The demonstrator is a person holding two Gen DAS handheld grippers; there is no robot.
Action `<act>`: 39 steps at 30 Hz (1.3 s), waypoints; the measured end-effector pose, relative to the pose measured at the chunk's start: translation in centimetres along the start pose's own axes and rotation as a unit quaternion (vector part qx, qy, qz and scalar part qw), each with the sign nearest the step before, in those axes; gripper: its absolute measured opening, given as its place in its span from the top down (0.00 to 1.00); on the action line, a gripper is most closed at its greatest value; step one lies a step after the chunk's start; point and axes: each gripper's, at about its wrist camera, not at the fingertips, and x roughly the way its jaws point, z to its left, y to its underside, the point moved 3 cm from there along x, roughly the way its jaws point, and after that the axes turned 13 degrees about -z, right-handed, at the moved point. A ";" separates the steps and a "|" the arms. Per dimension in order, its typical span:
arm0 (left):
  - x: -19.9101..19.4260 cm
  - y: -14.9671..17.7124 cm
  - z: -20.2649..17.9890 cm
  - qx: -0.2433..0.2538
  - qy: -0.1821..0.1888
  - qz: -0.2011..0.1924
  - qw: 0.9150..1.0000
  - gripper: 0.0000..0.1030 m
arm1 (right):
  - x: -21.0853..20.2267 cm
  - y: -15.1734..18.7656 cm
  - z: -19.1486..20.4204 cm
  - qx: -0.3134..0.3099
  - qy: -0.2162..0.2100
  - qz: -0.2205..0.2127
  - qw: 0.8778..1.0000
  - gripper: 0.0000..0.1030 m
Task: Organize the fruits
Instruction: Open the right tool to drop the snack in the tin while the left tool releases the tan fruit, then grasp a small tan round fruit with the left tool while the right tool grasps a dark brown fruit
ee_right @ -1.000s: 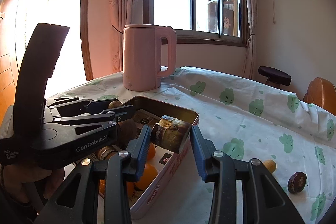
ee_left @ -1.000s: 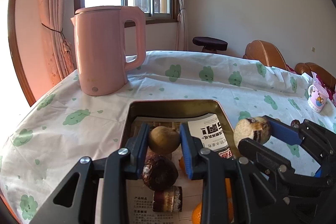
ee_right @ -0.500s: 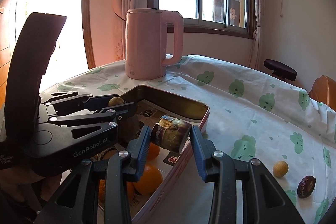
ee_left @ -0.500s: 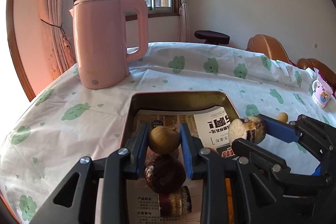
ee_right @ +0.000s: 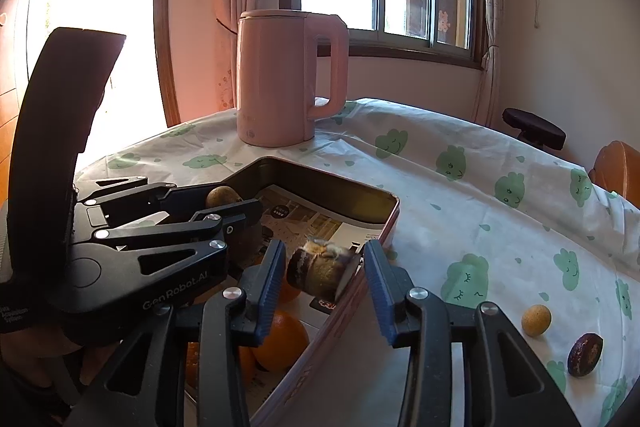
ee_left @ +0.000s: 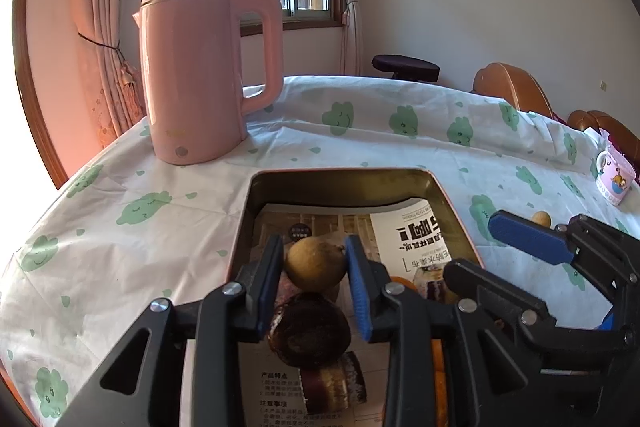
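The purple-and-tan cut chunk [ee_right: 320, 273] is being seen lower and more tilted than half a second ago. It is being left loose between the pads of the right tongs [ee_right: 325, 267], whose jaws have just been opening. A gap is showing on its right side. The chunk is being framed just inside the near rim of the tin [ee_right: 376, 205], above the oranges [ee_right: 280, 335].

The jaws of the left tongs [ee_left: 314, 261] have likewise been opening, with the round tan fruit [ee_left: 315, 267] between them. The pads are lying close against both its sides, and whether it is being pressed cannot be told. It is being seen directly above a dark round fruit [ee_left: 308, 335] in the tin's near part.

The far part of the tin floor is being covered only by printed leaflets [ee_left: 416, 239], so room is being left there. On the worktop [ee_left: 160, 227], a pink kettle [ee_left: 200, 79] is standing well beyond the tin's far wall. On the open cloth to the right, a small tan fruit [ee_right: 536, 320] and a dark fruit [ee_right: 585, 354] are lying near each other. A mug [ee_left: 614, 179] is standing well apart near the far right edge.
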 end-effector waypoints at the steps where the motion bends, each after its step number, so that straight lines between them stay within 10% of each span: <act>1: 0.0 0.0 0.1 -0.002 -0.001 -0.001 1.000 0.58 | 0.0 0.0 -0.1 0.002 0.002 0.000 1.000 0.54; 10: -0.5 -0.2 0.6 -0.012 -0.004 -0.008 1.000 0.34 | -0.9 -0.3 -0.7 0.017 0.011 -0.025 0.999 0.43; 39: -1.5 -0.8 -0.5 -0.003 -0.012 -0.023 1.000 0.11 | -2.8 -0.4 -2.4 0.040 0.050 -0.057 0.996 0.27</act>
